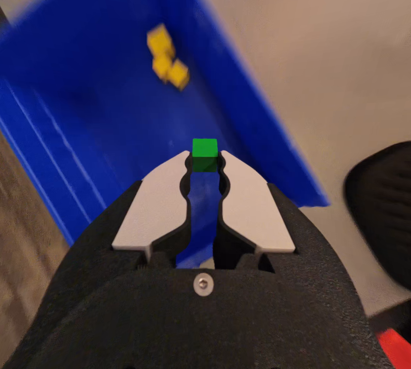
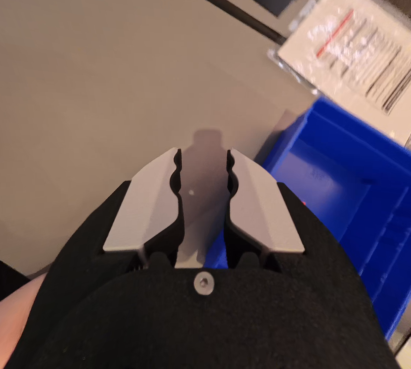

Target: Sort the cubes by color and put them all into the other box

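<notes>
Small green cube (image 1: pixel 204 155) between the left gripper (image 1: pixel 204 153) fingertips above a blue plastic bin (image 1: pixel 89 96), three yellow cubes (image 1: pixel 166 58) clustered inside near its far wall, bin on the beige table (image 1: pixel 311 47), right gripper (image 2: pixel 204 153) over bare tabletop left of a second blue bin (image 2: pixel 333 180)

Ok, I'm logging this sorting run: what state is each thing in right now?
Left hand-held gripper: shut on green cube.
Green cube: held at the fingertips, over blue box.
Blue box: open, holds yellow cubes.
Yellow cubes: clustered on the box floor.
Right hand-held gripper: open, empty, over table.
</notes>
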Action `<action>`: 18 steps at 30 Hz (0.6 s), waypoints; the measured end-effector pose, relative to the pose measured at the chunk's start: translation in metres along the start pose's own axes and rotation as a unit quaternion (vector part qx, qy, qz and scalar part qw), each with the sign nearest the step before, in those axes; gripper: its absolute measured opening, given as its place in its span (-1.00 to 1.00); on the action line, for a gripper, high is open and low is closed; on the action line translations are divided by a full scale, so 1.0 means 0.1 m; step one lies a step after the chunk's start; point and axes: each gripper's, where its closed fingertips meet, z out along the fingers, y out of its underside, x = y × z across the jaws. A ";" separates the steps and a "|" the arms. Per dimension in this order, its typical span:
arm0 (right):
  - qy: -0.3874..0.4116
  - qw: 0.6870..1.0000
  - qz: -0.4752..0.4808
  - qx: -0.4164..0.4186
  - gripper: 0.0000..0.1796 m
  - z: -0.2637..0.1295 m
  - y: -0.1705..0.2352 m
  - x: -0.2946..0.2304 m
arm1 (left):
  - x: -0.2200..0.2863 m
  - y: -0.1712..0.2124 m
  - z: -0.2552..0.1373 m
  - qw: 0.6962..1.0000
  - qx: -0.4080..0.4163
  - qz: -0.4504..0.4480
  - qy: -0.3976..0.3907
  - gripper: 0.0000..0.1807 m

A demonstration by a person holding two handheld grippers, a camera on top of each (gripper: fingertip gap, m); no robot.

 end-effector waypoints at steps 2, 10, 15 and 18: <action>-0.017 0.998 -0.046 0.034 -0.58 0.00 -0.27 -0.22 | 0.31 -0.46 -0.23 0.989 0.139 0.041 0.023 -0.77; -0.403 0.877 -0.126 0.229 -0.47 -0.31 -1.46 -2.47 | 2.09 -1.55 -0.51 0.886 0.394 0.230 0.085 -0.77; -0.487 0.856 -0.080 0.152 -0.44 0.05 -1.46 -3.22 | 2.79 -1.88 -0.53 0.836 0.458 0.282 0.106 -0.77; -0.524 0.839 -0.027 0.145 -0.48 0.16 -1.52 -3.36 | 3.01 -1.97 -0.52 0.825 0.464 0.299 0.118 -0.77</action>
